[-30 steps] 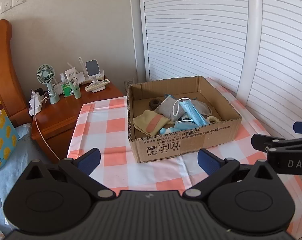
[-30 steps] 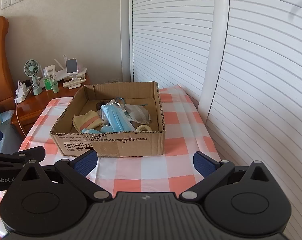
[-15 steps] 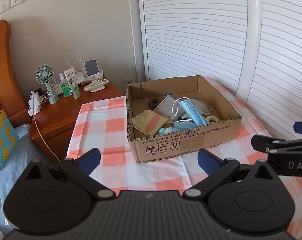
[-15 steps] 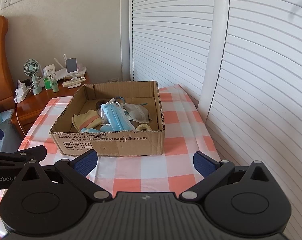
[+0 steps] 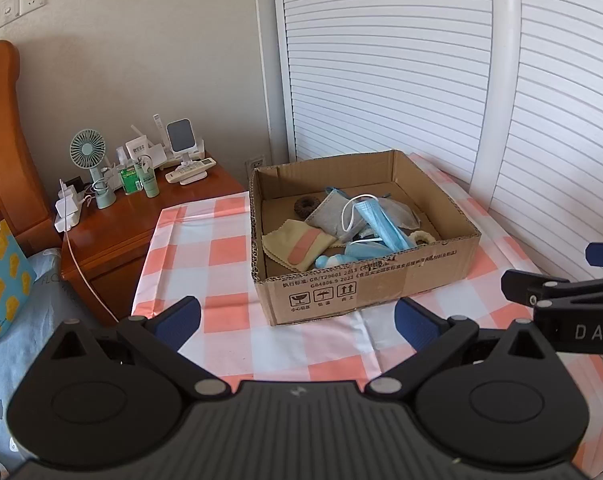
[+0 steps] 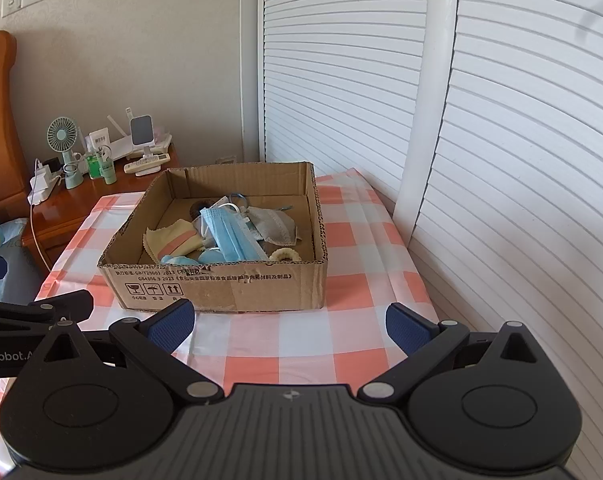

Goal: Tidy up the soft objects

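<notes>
I hold my left claw (image 5: 297, 320) low over the near edge of the table, its blue-padded fingers (image 5: 178, 322) spread wide with nothing between them, and my right claw (image 6: 289, 322) hangs just beside it, equally spread and empty. Both point at the shallow brown cardboard box (image 5: 365, 292) that sits on the orange-and-white checked tablecloth (image 5: 229, 248), well ahead of my fingertips. Inside the box the soft things lie in a loose heap: a light blue pleated face mask (image 5: 379, 220) with white ear loops draped on top, a grey fabric mask (image 5: 329, 214) partly under it, a pale yellow cloth (image 5: 297, 242) with a pink strip across it toward the left wall, a dark brown ring-shaped scrunchie (image 5: 306, 207) near the back left corner, and a cream-coloured scrunchie (image 6: 285, 255) against the front wall on the right. Something light blue and rounded (image 5: 329, 260) lies at the front; I cannot tell what it is. From my left camera the tip of my right claw juts in at the right edge. Left of the table stands a reddish wooden nightstand (image 5: 113, 220) carrying a small mint-green desk fan (image 5: 87, 156) and a white remote control (image 5: 189, 170). White louvred doors (image 6: 381, 80) rise behind the box.
</notes>
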The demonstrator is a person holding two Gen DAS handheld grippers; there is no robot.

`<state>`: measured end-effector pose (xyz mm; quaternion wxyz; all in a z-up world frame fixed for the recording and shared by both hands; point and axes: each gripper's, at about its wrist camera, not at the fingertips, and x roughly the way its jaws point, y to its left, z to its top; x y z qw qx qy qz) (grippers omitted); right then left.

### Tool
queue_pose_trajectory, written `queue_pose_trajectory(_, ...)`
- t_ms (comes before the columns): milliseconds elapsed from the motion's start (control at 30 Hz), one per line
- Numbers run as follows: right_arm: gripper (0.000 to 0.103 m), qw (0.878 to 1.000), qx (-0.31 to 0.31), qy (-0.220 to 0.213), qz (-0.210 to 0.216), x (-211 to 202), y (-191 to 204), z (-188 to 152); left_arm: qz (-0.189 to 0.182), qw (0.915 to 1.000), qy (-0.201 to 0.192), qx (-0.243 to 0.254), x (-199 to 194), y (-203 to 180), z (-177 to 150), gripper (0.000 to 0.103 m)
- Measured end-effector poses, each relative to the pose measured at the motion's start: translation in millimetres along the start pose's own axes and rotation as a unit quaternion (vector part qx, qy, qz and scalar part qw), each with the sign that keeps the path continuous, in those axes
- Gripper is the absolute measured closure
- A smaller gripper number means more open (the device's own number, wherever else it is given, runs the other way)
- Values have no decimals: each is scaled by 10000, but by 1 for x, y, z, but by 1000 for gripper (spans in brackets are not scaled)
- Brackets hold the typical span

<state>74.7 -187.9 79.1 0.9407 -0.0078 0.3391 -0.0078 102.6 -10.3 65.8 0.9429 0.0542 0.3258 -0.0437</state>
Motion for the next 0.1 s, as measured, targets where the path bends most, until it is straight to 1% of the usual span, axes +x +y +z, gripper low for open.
queue_pose_trajectory(100,0,10000,9,-2,-1,-1,-1,0,-7,10000,-1,1,-1,-1,0,1)
